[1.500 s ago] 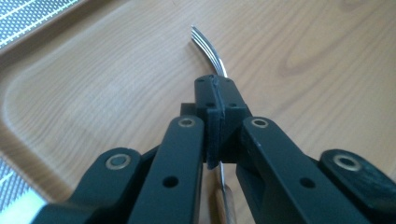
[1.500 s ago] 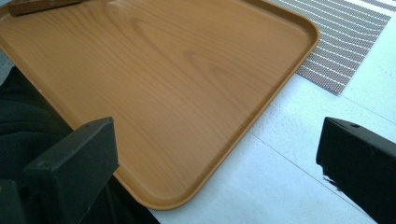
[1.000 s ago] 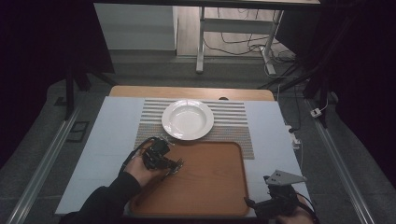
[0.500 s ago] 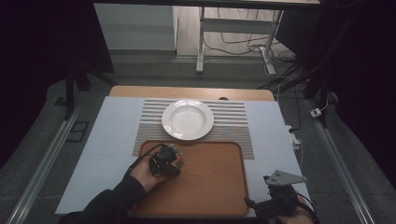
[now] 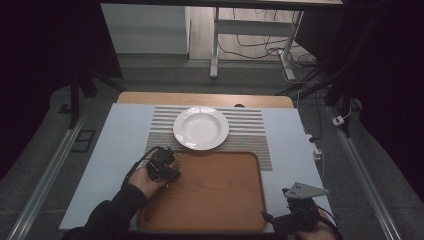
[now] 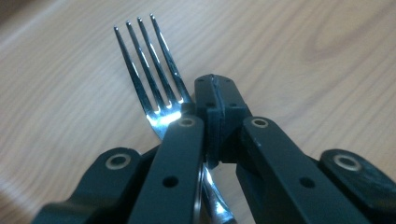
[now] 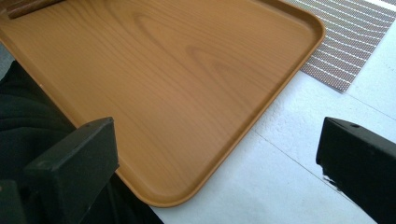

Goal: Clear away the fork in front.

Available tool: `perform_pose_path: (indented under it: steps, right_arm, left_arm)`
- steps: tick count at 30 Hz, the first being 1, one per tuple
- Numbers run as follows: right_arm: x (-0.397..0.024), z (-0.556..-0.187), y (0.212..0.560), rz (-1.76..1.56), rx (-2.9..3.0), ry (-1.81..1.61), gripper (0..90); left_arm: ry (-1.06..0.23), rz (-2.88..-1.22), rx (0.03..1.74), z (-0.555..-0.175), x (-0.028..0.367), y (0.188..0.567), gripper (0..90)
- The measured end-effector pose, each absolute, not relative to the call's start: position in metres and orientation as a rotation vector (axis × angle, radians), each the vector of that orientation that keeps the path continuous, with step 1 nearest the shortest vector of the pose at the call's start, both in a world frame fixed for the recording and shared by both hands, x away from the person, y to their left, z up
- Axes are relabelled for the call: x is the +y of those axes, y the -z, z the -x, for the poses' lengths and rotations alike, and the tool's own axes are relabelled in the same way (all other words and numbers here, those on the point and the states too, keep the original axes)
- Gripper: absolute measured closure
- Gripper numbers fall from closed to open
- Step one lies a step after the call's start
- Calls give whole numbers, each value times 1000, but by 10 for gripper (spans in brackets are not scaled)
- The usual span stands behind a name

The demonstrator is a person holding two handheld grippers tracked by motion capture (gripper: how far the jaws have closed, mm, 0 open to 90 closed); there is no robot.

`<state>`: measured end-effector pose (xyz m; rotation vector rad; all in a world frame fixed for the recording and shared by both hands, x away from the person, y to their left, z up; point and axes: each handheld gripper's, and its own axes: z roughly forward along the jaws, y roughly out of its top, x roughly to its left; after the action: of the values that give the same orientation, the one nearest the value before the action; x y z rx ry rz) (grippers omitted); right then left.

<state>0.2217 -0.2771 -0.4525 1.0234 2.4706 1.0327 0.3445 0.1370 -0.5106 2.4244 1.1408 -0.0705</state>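
Observation:
A steel fork [image 6: 144,70] lies low over the wooden tray [image 5: 220,190], its tines pointing away from the left gripper's camera. My left gripper [image 6: 217,93] is shut on the fork's neck, and the handle runs back between the jaws. In the high view the left gripper [image 5: 162,162] is at the tray's far left corner, held by a hand in a dark sleeve. My right gripper [image 5: 272,220] rests near the tray's near right corner. In its own view the right gripper [image 7: 215,140] stands open with nothing between its jaws, above the tray [image 7: 187,70] rim and white table.
A white plate [image 5: 200,128] sits on a striped placemat [image 5: 250,130] just beyond the tray. The white table top [image 5: 115,150] extends left and right of the tray. A dark sleeve [image 7: 28,121] lies at the tray's near edge.
The left gripper slid a little toward the tray's middle with the fork, then came back to the tray's far left corner. The right gripper has stayed put.

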Motion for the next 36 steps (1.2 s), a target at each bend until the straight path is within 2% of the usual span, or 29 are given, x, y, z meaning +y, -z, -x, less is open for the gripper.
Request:
perform_pose_path:
  steps: [19,23,28,36]
  right_arm:
    - [-279,-223,452,-1056,2461,-1043,0]
    - [-279,-223,452,-1056,2461,-1040,0]
    - [-279,-223,452,-1058,2459,-1046,0]
    - [-279,-223,452,-1057,2457,-1049,0]
  left_arm:
    - [44,-2343,1265,-354,171,514,888]
    - [45,-2340,1262,-354,170,512,854]
    - [27,-2315,1239,-350,169,505,746]
    - [-14,-2311,1162,-342,169,498,473]
